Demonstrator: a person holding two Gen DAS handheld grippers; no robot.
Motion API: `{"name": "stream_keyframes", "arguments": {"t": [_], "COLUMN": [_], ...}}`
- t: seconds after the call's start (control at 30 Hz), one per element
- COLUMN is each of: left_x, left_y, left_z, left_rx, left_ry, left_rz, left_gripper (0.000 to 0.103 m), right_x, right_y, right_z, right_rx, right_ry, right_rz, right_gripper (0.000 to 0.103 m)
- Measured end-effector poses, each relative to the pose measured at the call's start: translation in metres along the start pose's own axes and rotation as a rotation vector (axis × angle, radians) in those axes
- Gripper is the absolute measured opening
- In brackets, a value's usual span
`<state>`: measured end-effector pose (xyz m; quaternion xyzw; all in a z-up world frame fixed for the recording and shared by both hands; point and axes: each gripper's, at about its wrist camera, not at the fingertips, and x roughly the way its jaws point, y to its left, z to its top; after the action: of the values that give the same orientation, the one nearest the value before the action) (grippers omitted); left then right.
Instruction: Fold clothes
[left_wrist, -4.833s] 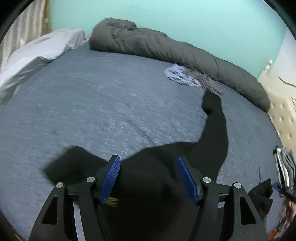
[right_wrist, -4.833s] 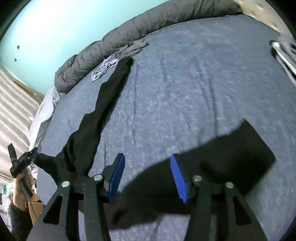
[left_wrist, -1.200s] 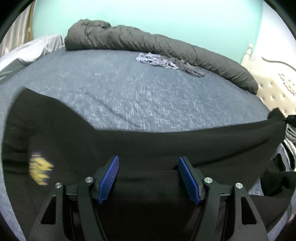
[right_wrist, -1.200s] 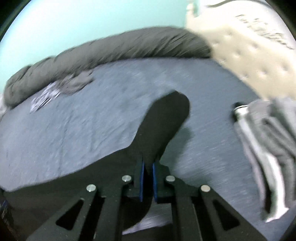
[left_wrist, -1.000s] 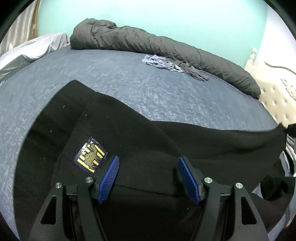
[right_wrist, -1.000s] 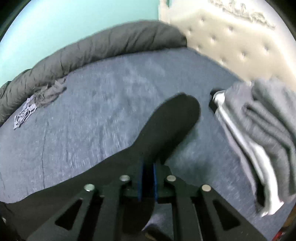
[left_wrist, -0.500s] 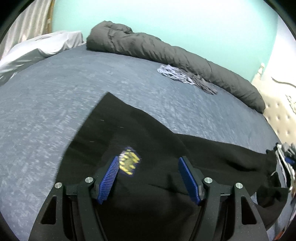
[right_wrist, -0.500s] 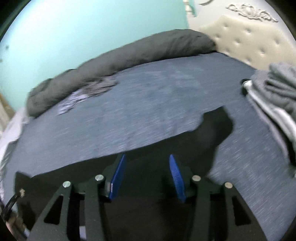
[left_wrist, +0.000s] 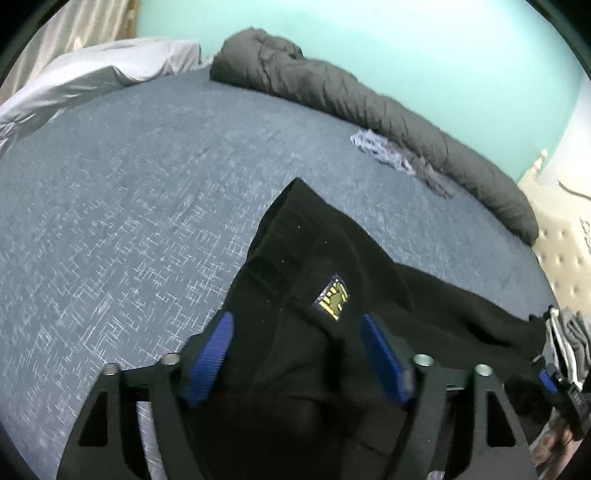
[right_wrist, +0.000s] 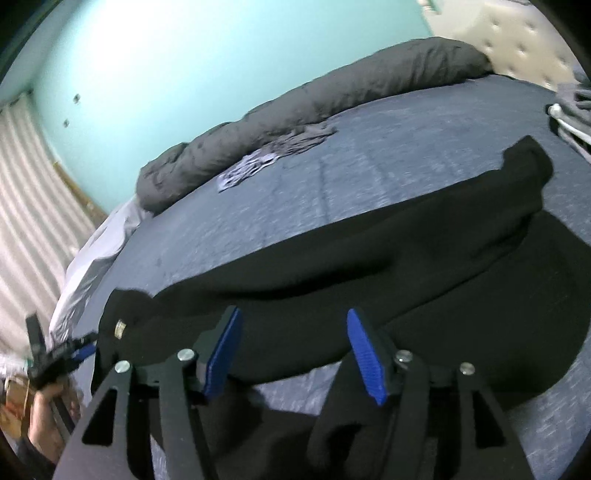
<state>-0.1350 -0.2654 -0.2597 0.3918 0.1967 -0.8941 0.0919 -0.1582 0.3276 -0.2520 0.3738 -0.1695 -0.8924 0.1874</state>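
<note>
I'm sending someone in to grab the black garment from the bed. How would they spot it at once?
Start at the blue-grey bed, with a rolled grey duvet along its far edge by the teal wall. The black garment lies spread on the near side, well short of the small pale crumpled cloth by the duvet. It is the only black item and carries a small yellow patch.

You are looking at a black garment (left_wrist: 325, 266) with a small yellow-and-dark-blue patch (left_wrist: 333, 300). It lies on a bed (left_wrist: 129, 206) covered in mottled blue-grey fabric with pale flecks. A dark grey duvet (left_wrist: 354, 99) runs along a mint-green wall (left_wrist: 369, 37). Beside it lies a light grey patterned cloth (left_wrist: 384, 149). Each black hand-held gripper (left_wrist: 297, 356) (right_wrist: 295, 354) has ribbed blue pads (left_wrist: 208, 358). The headboard (left_wrist: 565, 251) is cream, tufted.
</note>
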Motion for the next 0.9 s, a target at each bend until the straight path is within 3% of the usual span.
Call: {"name": "stream_keyframes", "arguments": {"t": [0.4,0.67,0.73,0.8,0.83,0.87,0.9], "left_x": [0.04,0.072,0.077,0.078,0.078,0.077,0.075], "left_y": [-0.009,-0.013,-0.014,-0.016,-0.017,-0.018,-0.02], "left_z": [0.08,0.098,0.097,0.095,0.095,0.094,0.094], "left_rx": [0.037,0.03,0.028,0.031,0.037,0.047,0.059], "left_ry": [0.134,0.204,0.216,0.224,0.226,0.227,0.227], "left_rz": [0.022,0.005,-0.012,-0.026,-0.029,-0.03,-0.028], "left_gripper": [0.082,0.082,0.076,0.057,0.056,0.047,0.028], "right_x": [0.005,0.011,0.012,0.012,0.011,0.011,0.011], "right_y": [-0.007,-0.009,-0.01,-0.011,-0.011,-0.011,-0.011], "right_z": [-0.008,-0.009,-0.009,-0.01,-0.01,-0.01,-0.01], "right_rx": [0.018,0.0,0.0,0.004,0.006,0.007,0.008], "right_ry": [-0.04,-0.036,-0.035,-0.036,-0.036,-0.036,-0.037], "right_rz": [0.068,0.069,0.071,0.071,0.07,0.069,0.069], "right_gripper": [0.061,0.061,0.061,0.061,0.061,0.061,0.061]}}
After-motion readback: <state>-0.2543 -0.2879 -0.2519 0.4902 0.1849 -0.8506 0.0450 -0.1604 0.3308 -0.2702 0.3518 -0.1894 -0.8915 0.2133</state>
